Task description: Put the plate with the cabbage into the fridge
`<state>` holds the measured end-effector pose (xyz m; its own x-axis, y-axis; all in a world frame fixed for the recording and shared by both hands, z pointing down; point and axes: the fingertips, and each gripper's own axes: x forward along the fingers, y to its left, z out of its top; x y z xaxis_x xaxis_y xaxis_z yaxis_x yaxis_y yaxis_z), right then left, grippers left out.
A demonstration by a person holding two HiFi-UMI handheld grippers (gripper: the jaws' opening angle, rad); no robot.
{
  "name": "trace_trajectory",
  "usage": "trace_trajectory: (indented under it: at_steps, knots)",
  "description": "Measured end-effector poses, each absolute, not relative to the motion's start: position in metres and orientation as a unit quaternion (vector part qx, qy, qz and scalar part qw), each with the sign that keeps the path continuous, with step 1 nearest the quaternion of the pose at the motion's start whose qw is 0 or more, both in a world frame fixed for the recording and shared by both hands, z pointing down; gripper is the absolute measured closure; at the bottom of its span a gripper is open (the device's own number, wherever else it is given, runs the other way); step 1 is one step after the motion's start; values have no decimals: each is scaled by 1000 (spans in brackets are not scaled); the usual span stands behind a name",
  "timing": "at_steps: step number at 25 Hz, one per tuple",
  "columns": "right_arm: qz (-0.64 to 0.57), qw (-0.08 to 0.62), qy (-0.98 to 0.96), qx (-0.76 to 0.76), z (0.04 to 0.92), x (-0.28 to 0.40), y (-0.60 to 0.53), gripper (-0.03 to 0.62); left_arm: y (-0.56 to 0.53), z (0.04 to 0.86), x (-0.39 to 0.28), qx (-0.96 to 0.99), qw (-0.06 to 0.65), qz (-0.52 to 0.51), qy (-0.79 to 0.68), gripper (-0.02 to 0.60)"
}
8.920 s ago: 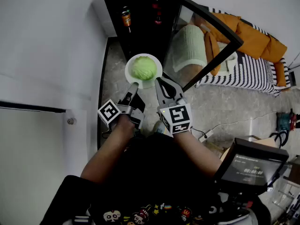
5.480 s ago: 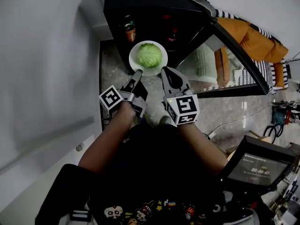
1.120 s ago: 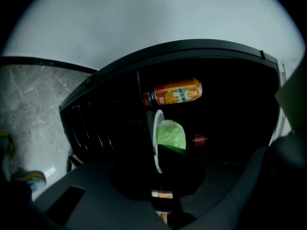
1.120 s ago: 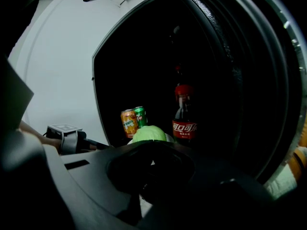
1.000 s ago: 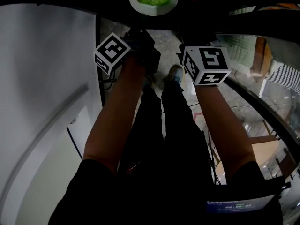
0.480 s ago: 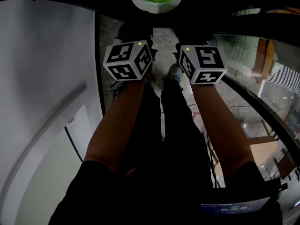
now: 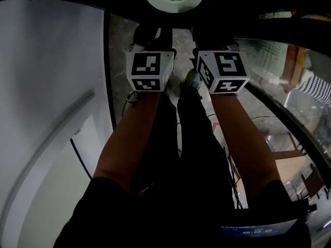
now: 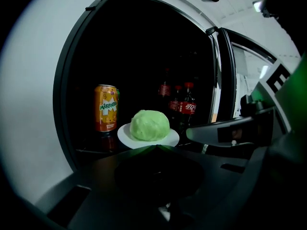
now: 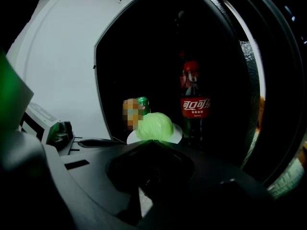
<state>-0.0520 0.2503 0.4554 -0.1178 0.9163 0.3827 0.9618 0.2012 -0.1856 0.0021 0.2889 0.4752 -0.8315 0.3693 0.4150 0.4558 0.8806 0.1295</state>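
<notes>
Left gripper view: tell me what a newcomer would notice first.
The pale green cabbage on its white plate glows at centre against the dark fridge interior. Left of it stands an orange Mirinda can; behind, to the right, stand red-labelled cola bottles.

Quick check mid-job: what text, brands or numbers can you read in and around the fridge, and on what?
"MIRINDA": on the orange soda can, beside the plate.
"可口可乐": on the red label of the cola bottle.
Timer digits on the screen: too blurred to read.
Labels on the bottles in the left gripper view: too small to read.
</notes>
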Motion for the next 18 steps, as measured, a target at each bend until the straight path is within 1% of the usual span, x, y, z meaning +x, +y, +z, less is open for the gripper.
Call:
trace_trajectory:
  at_steps: [18]
  knots:
    - [-61, 217, -749, -623, 461, -64, 248, 588, 294, 482, -22, -227, 207, -125, -943, 578]
